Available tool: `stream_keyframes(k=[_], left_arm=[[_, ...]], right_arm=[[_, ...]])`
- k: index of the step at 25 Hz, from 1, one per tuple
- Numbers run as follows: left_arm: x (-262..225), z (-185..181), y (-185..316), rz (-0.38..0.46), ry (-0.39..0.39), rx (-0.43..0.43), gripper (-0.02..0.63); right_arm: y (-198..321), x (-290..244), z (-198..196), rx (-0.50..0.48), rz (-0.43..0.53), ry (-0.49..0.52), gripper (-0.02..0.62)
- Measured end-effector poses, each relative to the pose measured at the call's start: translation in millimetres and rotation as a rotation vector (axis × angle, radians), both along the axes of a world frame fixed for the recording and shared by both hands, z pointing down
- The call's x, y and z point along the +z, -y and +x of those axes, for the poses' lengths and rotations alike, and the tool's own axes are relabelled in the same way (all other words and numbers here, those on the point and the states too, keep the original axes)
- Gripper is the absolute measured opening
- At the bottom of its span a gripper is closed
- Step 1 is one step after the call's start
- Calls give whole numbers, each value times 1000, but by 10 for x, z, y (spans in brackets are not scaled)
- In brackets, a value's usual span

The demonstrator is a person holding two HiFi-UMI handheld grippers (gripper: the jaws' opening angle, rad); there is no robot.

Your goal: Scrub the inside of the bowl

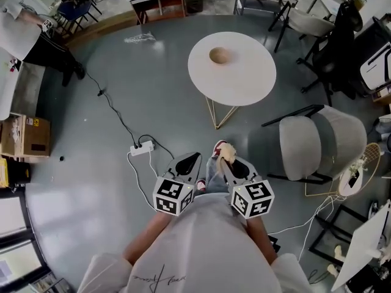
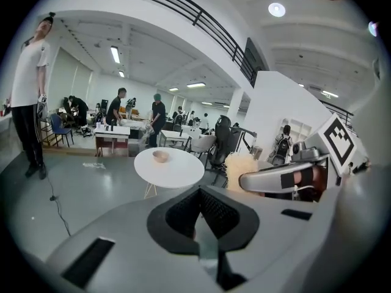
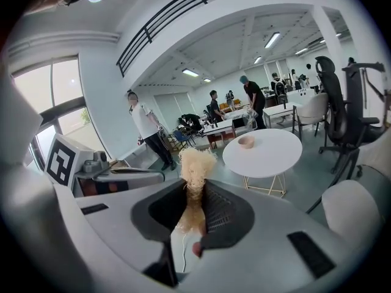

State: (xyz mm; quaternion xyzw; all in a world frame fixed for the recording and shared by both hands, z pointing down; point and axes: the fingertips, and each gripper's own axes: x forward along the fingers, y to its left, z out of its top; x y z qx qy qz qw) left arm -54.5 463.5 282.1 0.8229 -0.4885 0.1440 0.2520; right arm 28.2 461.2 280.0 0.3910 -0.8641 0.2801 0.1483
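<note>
Bowl [image 1: 219, 55]: tan, matt, probably wood, though it is small in view and not certain.
Table [image 1: 250, 84]: white top, smooth, low sheen. Legs [image 1: 217, 125]: thin wire, brass-coloured metal.
Floor [image 1: 116, 188]: grey, smooth, semi-gloss, with reflected light patches.
Scrubber [image 3: 195, 163]: pale straw-coloured fibres, coarse and frizzy.
Left gripper [image 2: 200, 209] and right gripper [image 3: 194, 191]: smooth, matt grey plastic shells. Pads [image 3: 220, 219]: black, ribbed, rubbery-looking.
Chair [image 1: 305, 142]: grey woven cloth.
</note>
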Motion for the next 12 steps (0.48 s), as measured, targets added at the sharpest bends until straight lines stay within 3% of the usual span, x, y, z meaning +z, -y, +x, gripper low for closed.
stream_keyframes(k=[12], left_arm=[[-1, 185, 977, -31, 12, 34, 5]], right_arm=[[1023, 14, 141, -11, -36, 17, 81]])
